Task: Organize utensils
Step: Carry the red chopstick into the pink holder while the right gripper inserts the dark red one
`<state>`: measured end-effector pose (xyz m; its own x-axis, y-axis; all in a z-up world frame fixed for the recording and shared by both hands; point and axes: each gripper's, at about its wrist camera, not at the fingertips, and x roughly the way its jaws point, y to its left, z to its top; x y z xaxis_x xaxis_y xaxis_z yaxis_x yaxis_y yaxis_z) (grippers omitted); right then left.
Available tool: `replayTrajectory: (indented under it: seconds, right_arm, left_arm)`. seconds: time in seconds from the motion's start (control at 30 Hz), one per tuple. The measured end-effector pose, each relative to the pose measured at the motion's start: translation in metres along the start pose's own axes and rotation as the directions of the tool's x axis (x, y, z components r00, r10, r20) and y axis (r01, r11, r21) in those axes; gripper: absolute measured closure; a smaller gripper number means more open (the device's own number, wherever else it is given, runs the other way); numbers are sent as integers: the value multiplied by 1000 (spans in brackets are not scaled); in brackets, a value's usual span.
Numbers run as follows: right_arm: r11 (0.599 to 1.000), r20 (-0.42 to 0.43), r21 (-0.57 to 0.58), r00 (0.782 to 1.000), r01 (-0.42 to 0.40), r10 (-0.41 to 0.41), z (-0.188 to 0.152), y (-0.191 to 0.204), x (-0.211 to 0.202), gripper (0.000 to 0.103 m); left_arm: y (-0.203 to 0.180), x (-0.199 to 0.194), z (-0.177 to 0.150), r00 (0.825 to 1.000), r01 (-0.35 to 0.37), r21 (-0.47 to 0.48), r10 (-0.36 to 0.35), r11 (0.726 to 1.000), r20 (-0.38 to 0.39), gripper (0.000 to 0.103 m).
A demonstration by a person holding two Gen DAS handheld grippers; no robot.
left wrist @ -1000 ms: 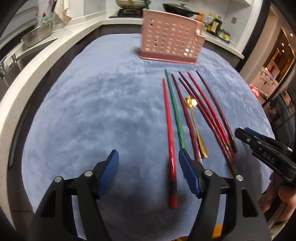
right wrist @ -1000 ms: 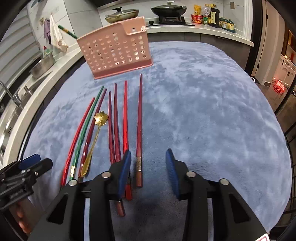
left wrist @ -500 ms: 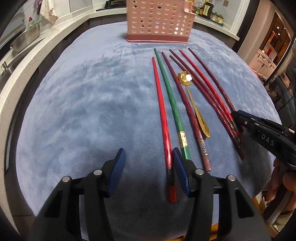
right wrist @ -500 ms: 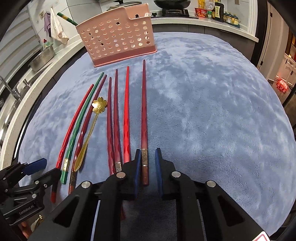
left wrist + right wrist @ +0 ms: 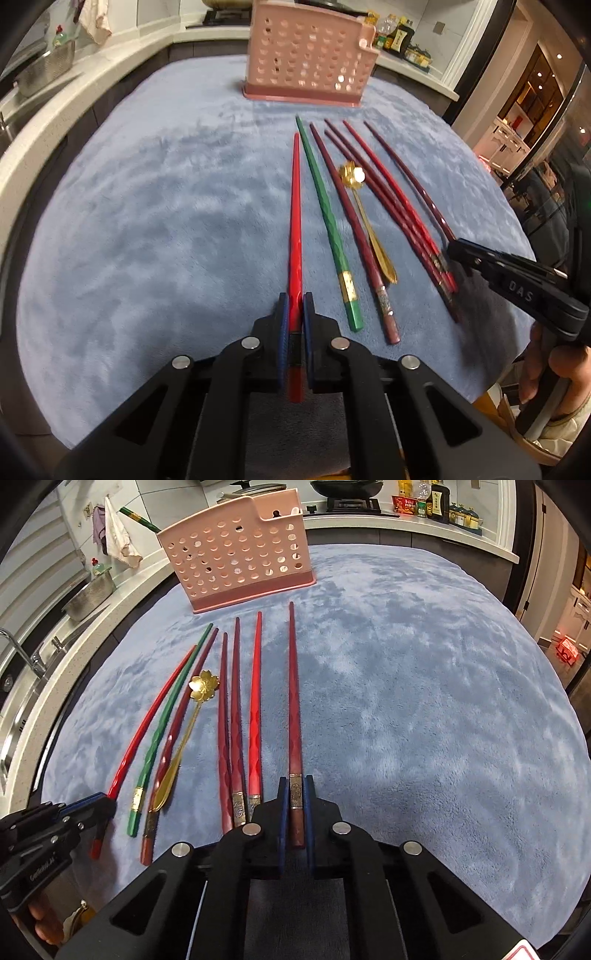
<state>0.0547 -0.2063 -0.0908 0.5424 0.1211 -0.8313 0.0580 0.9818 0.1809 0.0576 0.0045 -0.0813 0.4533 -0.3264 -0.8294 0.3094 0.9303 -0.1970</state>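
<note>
At six o'clock in my left wrist view, my left gripper (image 5: 294, 306) has just closed, and its blue pads (image 5: 282, 325) now pinch the bright red chopstick (image 5: 295, 221) near its butt end. The stick runs straight away toward twelve across the blue fleece cloth (image 5: 147, 221). At six o'clock in my right wrist view, my right gripper (image 5: 296, 794) has likewise just closed. Its jaws clamp the dark red chopstick (image 5: 294, 701) at the metal band near the handle end, and that stick also points toward twelve.

Between the two held sticks, the others lie loose on the cloth, fanned roughly parallel. In the left view, going toward three o'clock, I see the green chopstick (image 5: 328, 221) with a gold band, then a maroon chopstick (image 5: 354, 221) with the gold flower-bowled spoon (image 5: 369, 229) beside it. Past those lie three reddish chopsticks (image 5: 402, 218), close together at their handle ends. My right gripper shows there at about three o'clock (image 5: 456, 248), with a hand (image 5: 554, 373) gripping its handle below.

At twelve o'clock, at the far end of the cloth, the pink perforated utensil holder (image 5: 310, 62) stands upright, apart from the chopstick tips. Beyond it runs a white countertop (image 5: 110, 48), with sauce bottles (image 5: 399, 33) at about one o'clock. In the right view a pan (image 5: 347, 485) sits on a stove at twelve.
</note>
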Motion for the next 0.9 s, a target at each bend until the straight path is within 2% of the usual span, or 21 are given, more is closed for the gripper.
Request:
replayTrajectory:
  seconds: [0.17,0.33,0.47,0.67,0.9]
  right_arm:
    - [1000,58,7,998,-13,13,8,-3,-31,96]
    - [1000,165,20,986,-19,16,33,-8,-72,96]
    - [999,243,37,970,-28,19,59,-13,-99,96]
    - [996,307,60,950,-72,51,96,-22,-118,96]
    - [994,390,58,919,-93,63,138,-24,-142,96]
  left_arm:
    - [0,-32,20,996,-18,-3,18,1000,91,96]
    - [5,-62,49,984,-26,-19,29,999,177,96]
    - [12,-84,78,967,-30,-38,39,999,251,96]
    - [11,-103,122,944,-61,-21,64,998,325,96]
    - [6,-126,174,912,-52,-15,54,999,406,96]
